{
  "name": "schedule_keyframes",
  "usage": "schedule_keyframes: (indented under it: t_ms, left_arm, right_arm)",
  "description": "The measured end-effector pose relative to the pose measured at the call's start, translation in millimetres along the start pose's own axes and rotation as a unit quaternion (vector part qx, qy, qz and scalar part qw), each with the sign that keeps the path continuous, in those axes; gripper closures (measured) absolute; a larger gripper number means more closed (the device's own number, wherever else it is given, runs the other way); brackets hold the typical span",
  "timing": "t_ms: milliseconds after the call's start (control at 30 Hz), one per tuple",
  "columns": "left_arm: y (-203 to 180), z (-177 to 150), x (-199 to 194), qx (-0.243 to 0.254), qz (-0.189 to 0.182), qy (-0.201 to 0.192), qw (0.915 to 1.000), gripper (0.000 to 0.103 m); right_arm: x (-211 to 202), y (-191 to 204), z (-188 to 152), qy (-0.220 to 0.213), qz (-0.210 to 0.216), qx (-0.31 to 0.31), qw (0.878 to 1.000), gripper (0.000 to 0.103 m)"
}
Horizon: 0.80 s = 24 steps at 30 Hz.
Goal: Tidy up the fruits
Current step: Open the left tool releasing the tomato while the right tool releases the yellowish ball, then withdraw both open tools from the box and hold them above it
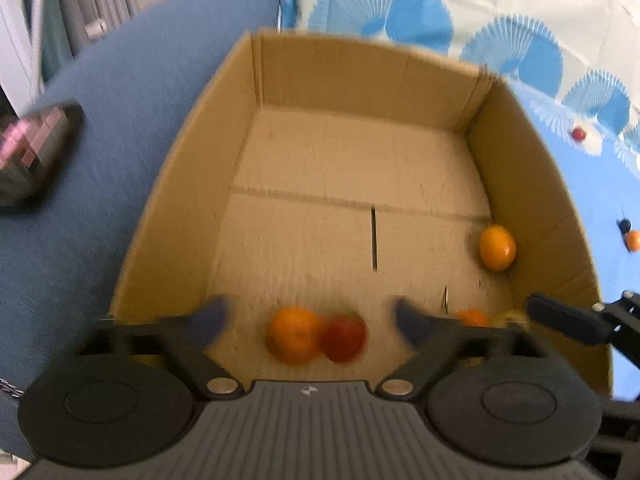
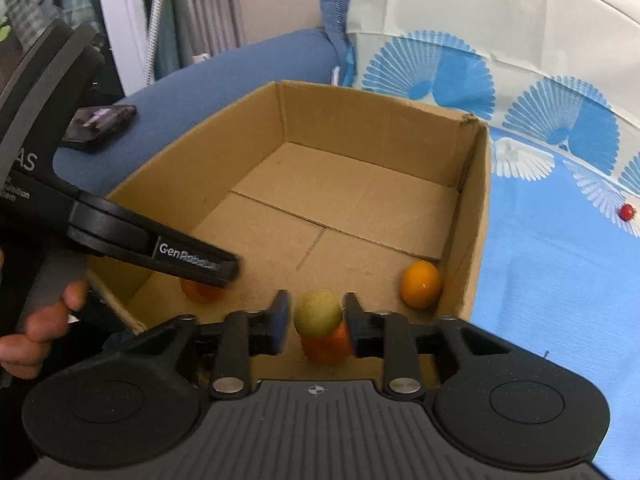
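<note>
An open cardboard box (image 1: pixel 192 184) holds the fruit. My left gripper (image 1: pixel 312 314) hangs over its near end, jaws wide open. Below the gap lie a blurred orange (image 1: pixel 294 334) and a red fruit (image 1: pixel 344 338), touching each other. Another orange (image 1: pixel 497 247) rests by the right wall. In the right wrist view my right gripper (image 2: pixel 317 318) stands open around a yellow-green fruit (image 2: pixel 319 312), with a thin gap at each pad. That fruit sits over a smaller orange (image 2: pixel 326 346). The right-wall orange (image 2: pixel 422 284) shows here too.
A dark phone (image 2: pixel 100 124) lies on the blue cushion (image 1: pixel 100 92) left of the box. Right of the box, on the blue patterned cloth (image 2: pixel 560 280), lie a small red fruit (image 2: pixel 627 212) and a small orange one (image 1: pixel 634 240). A person's hand (image 2: pixel 40 320) holds the left gripper.
</note>
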<state>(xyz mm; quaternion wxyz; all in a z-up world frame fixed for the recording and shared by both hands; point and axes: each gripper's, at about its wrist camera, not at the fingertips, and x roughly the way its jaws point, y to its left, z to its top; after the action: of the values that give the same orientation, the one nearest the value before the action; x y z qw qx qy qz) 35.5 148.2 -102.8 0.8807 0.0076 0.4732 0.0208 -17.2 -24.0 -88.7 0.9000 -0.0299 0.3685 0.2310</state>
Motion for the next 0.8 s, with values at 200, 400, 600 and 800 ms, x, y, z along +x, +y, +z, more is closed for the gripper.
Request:
schedule_keyframes:
  t_ms: [200,400,600,800]
  left_arm:
    - [-4.3,-0.5,-33.1,0.014,0.000,-0.022,0.9997,0.000]
    - [-7.5,-25.8,-68.2,0.003,-0.004,-0.013,0.9999,0.000]
    - [-6.9,-56.5,-99.9,-0.019,-0.006,-0.003,0.9998,0.000]
    - [-6.2,-65.6,-136.0,-0.027,-0.008,-0.033,0.9990,0.000]
  right_arm:
    - [-23.6,7.6,1.5,-0.031,-0.031,-0.036,0.998,0.008]
    - [-50.2,7.7,-7.5,-0.016,-0.025,-0.004,1.000,0.004]
    - [-83.7,5.7,-22.5,0.002,-0.030,0.024,0.999,0.004]
    - [-124.0,6.3,-37.9,-0.012,-0.045,0.056,0.997,0.004]
